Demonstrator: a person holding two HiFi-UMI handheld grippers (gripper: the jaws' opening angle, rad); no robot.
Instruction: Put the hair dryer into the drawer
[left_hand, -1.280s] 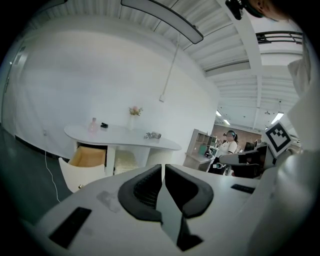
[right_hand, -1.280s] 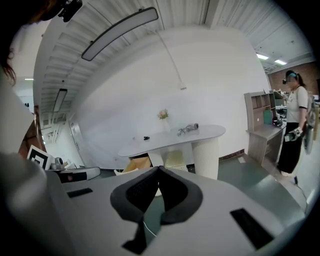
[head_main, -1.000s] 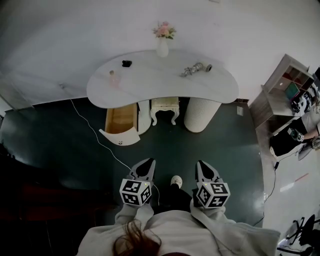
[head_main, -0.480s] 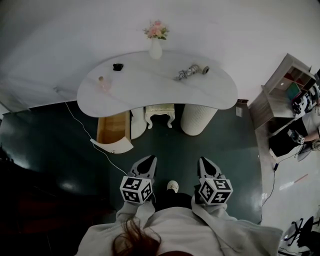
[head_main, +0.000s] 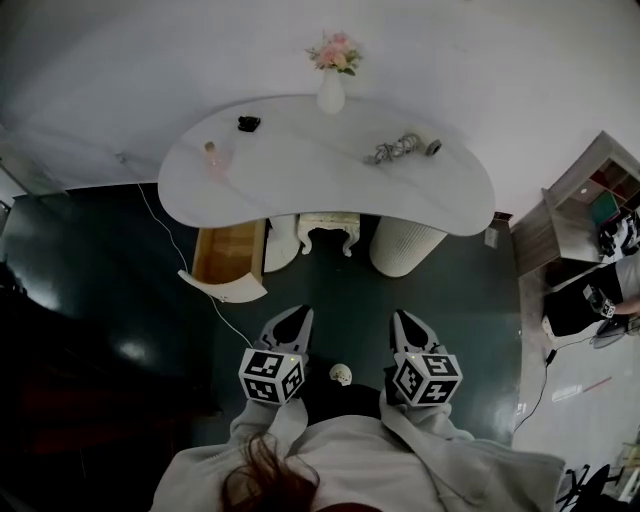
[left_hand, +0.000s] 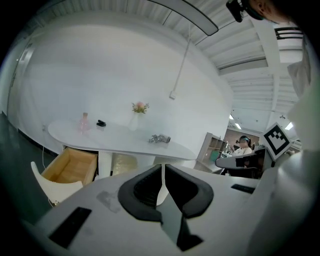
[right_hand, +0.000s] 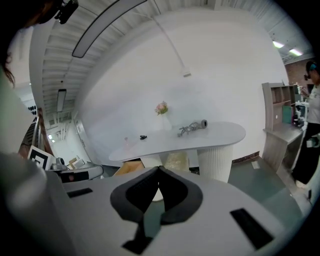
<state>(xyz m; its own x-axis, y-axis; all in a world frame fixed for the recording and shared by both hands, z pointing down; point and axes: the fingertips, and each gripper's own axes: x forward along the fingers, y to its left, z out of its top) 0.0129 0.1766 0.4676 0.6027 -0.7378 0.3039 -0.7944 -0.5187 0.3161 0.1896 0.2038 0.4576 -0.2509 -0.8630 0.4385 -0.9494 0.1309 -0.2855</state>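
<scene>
A silver hair dryer (head_main: 405, 148) (left_hand: 160, 139) (right_hand: 192, 126) lies on the right part of a white curved table (head_main: 300, 175). Under the table's left end an open wooden drawer (head_main: 230, 255) (left_hand: 70, 165) stands pulled out, nothing visible inside. Both grippers hang well short of the table, above the dark floor. My left gripper (head_main: 292, 318) (left_hand: 162, 167) is shut and holds nothing. My right gripper (head_main: 408, 320) (right_hand: 159, 170) is shut too, also bare.
On the table stand a white vase with pink flowers (head_main: 331, 75), a pink bottle (head_main: 211, 152) and a small black object (head_main: 249, 123). A small stool (head_main: 328, 229) and a ribbed white pedestal (head_main: 407, 245) sit beneath. A cable (head_main: 180, 265) crosses the floor; shelves (head_main: 590, 210) stand right.
The table and drawer have shifted in the head view and sit slightly closer to both grippers. Both pairs of jaws stay shut.
</scene>
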